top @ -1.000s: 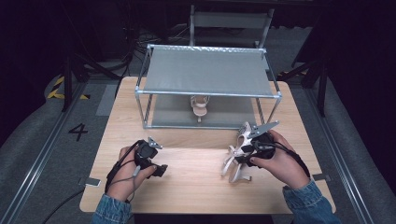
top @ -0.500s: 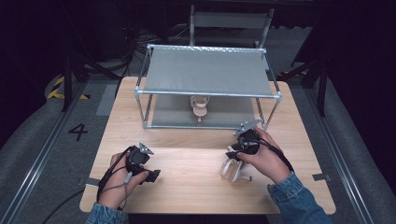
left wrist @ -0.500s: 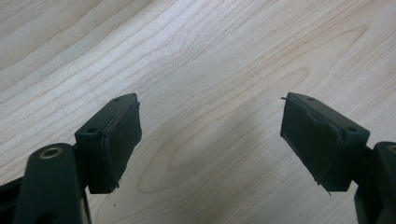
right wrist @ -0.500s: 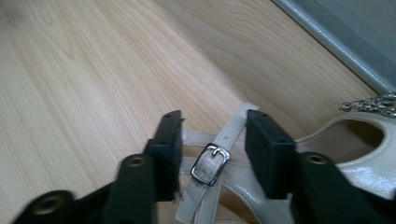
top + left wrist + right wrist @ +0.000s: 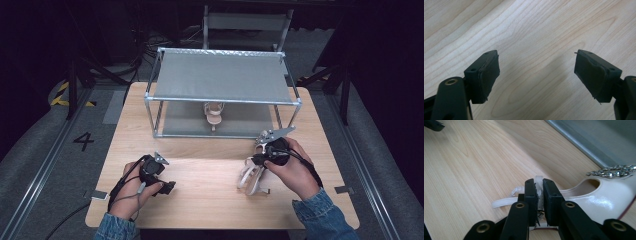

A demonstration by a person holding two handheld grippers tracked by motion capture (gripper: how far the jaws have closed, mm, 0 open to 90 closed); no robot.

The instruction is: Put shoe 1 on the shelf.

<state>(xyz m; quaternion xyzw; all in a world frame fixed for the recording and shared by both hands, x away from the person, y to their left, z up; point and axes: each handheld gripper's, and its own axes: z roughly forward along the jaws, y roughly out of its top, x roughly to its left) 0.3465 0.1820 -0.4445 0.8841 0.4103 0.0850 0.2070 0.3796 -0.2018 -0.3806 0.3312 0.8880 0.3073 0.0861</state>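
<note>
My right gripper (image 5: 538, 192) has just closed, pinching the sandal's strap (image 5: 539, 185) for lifting (left gripper (image 5: 536, 72) idles released).

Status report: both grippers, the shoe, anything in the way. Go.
Right gripper just closed, clamped on white shoe strap. Left gripper open, empty, over bare table. Second shoe on rack lower shelf. Nothing in the way.

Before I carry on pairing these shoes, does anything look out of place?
Nothing looks damaged. One sandal stands under the rack, while its mate lies on the table in front, the right gripper clamped on its heel strap. The left gripper is open.
</note>
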